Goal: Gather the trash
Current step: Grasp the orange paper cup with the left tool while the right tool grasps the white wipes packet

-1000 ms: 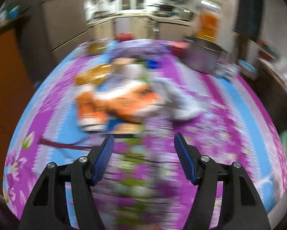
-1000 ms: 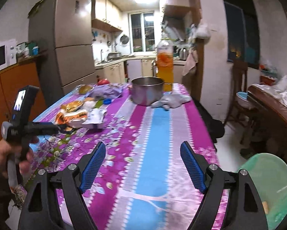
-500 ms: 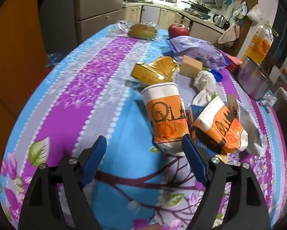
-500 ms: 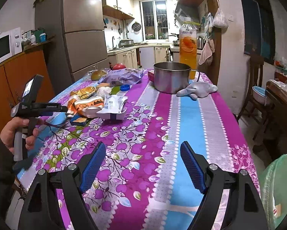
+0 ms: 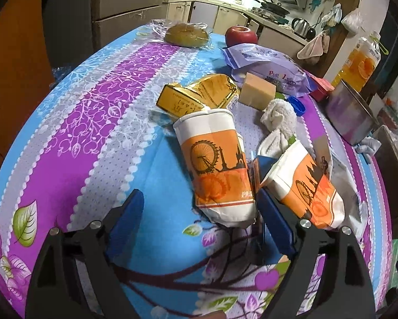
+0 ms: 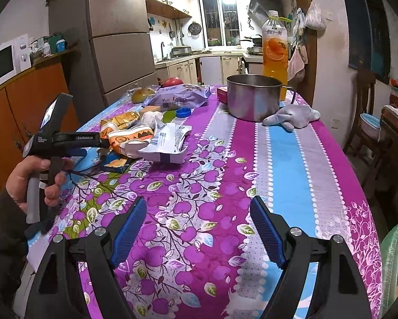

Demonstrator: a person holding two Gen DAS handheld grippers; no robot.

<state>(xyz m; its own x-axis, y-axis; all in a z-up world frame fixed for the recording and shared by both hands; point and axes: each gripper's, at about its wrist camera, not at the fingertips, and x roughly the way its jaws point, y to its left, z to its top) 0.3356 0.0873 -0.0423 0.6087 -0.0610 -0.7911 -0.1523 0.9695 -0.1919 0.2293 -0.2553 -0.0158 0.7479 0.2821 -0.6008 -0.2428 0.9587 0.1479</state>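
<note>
Litter crowds the left side of the table (image 6: 291, 159), which wears a purple, blue and grey flowered cloth. Farthest left in the right wrist view, a hand (image 6: 31, 178) grips the handle of the left gripper (image 5: 199, 226), which points down at the pile near the table's left edge; its jaws are opening, and the base of an orange-and-white paper cup (image 5: 214, 170) lying on its side sits between them at the right pad, though whether that pad touches it I cannot tell. Behind the cup lies a gold foil wrapper (image 5: 199, 95), and farther back toward the far left corner a bun in clear wrap (image 5: 186, 35) and a red apple (image 5: 240, 35). Just right of the first cup lies a second crushed orange-and-white cup (image 5: 305, 186), with a white wad of cloth (image 5: 278, 122) behind it and a purple snack bag (image 5: 268, 69) beyond. A white and blue torn wrapper (image 6: 167, 143) rests at the pile's right side. Toward the far edge stand a steel pot (image 6: 253, 97) and an orange drink bottle (image 6: 275, 50), with a grey glove (image 6: 294, 115) just beside the pot. The right gripper (image 6: 199, 231) hovers over bare cloth near the front edge, jaws wide apart and holding nothing.
</note>
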